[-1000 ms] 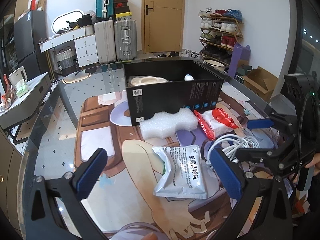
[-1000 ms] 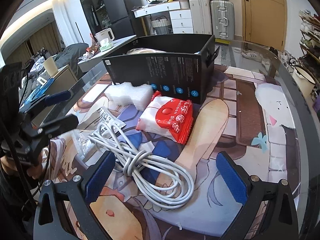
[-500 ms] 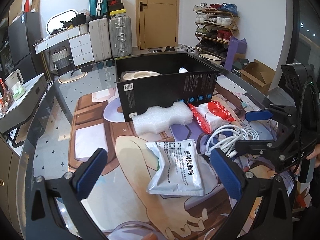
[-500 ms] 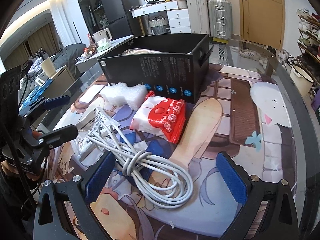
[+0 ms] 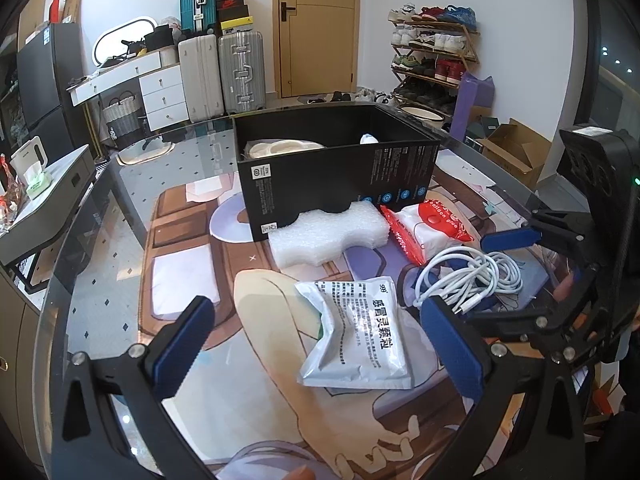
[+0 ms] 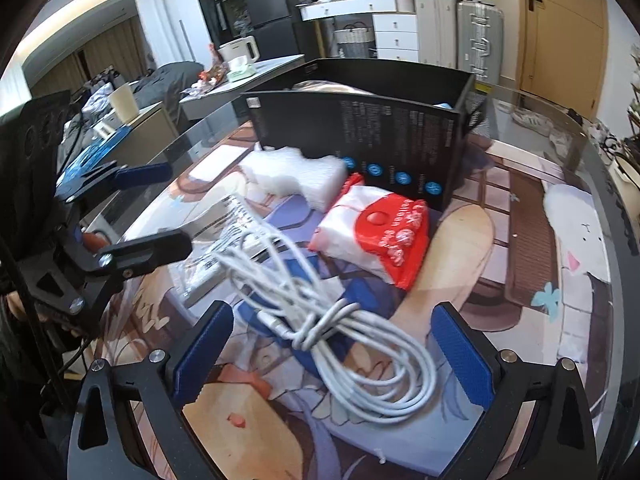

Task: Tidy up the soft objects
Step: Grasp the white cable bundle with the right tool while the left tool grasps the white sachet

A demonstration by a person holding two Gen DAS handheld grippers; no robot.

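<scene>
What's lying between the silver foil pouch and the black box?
White bubble-wrap foam block, resting against the black box, beyond the silver foil pouch; seen in the left wrist view.

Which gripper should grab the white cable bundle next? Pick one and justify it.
Right. The right gripper is open with the white cable bundle lying between its fingers, while the left gripper faces the silver pouch instead.

white walls frame a wooden door (image 5: 316, 28) at the back. left of it stand two upright suitcases (image 5: 220, 74) beside a white drawer desk (image 5: 160, 88) with an oval mirror (image 5: 120, 38). a shoe rack (image 5: 434, 56) lines the right wall above a cardboard box (image 5: 512, 148) on the floor. a dark fridge (image 5: 44, 80) stands far left. daylight glares off the round glass bench (image 5: 100, 272).
</scene>
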